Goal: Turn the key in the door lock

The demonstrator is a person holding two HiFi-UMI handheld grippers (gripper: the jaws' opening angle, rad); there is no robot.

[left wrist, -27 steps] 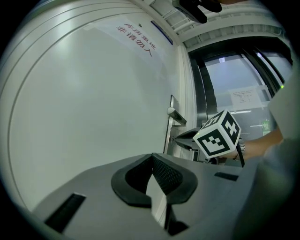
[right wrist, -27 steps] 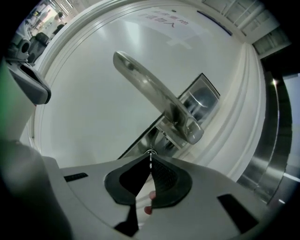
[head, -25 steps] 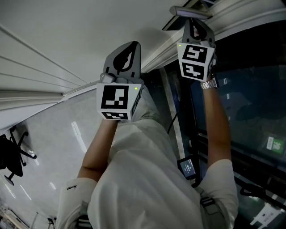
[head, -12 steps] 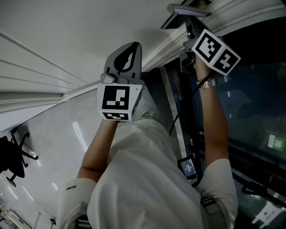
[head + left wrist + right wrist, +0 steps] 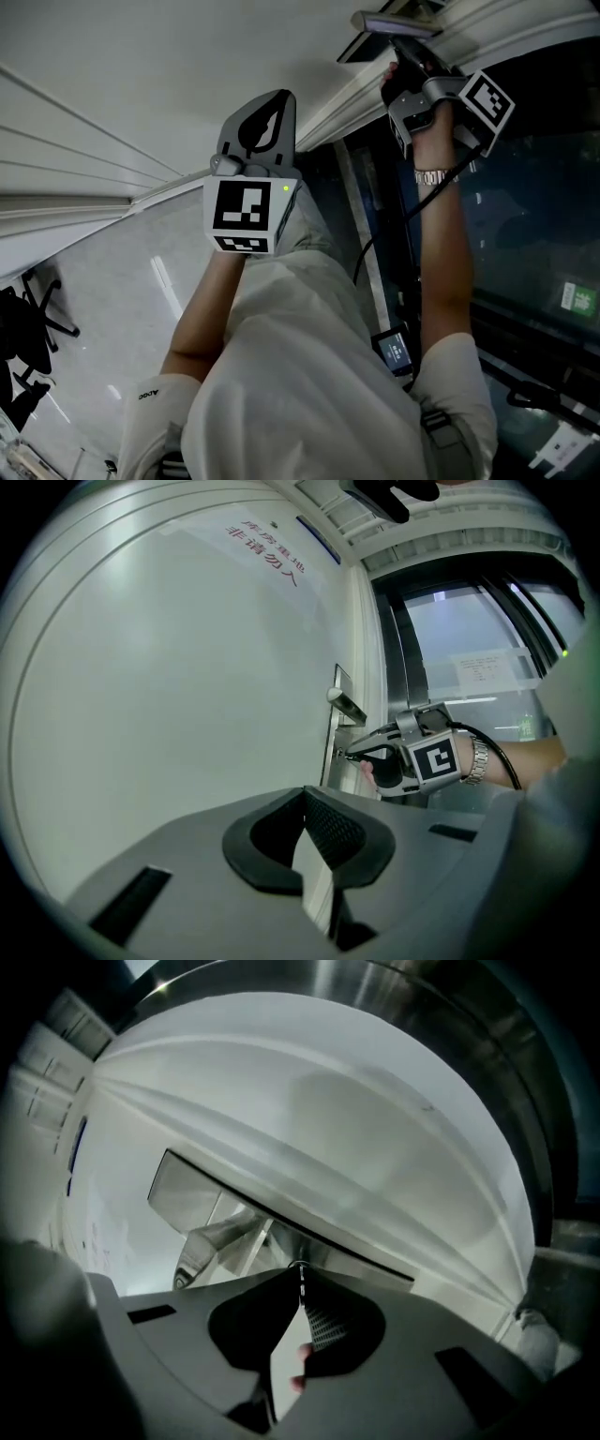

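The right gripper [image 5: 397, 58] is raised to the white door [image 5: 178, 677], its tips at the door lock [image 5: 340, 754] just below the metal lever handle [image 5: 345, 704]. In the right gripper view its jaws are closed together, pinching a thin pale sliver of metal, the key [image 5: 301, 1279], which points into the round lock face at the tips. The same handle [image 5: 214, 1241] juts from its plate just left of the tips there. The gripper lies rolled onto its side, so its marker cube [image 5: 487, 99] faces right in the head view. A wristwatch [image 5: 433, 176] sits on the arm behind it, and a black cable [image 5: 394, 217] hangs from the gripper down along the arm.

The left gripper [image 5: 272, 94] is held well left of the lock and nearer the person, pointing at the bare door panel. In its own view the jaws [image 5: 303, 793] are closed tip to tip with nothing between them, clear of the door. Its marker cube [image 5: 246, 212] faces the head camera.

Red lettering [image 5: 267, 550] is printed high on the door. Right of the door frame is a glass panel [image 5: 441, 635] carrying a paper notice [image 5: 483, 667].
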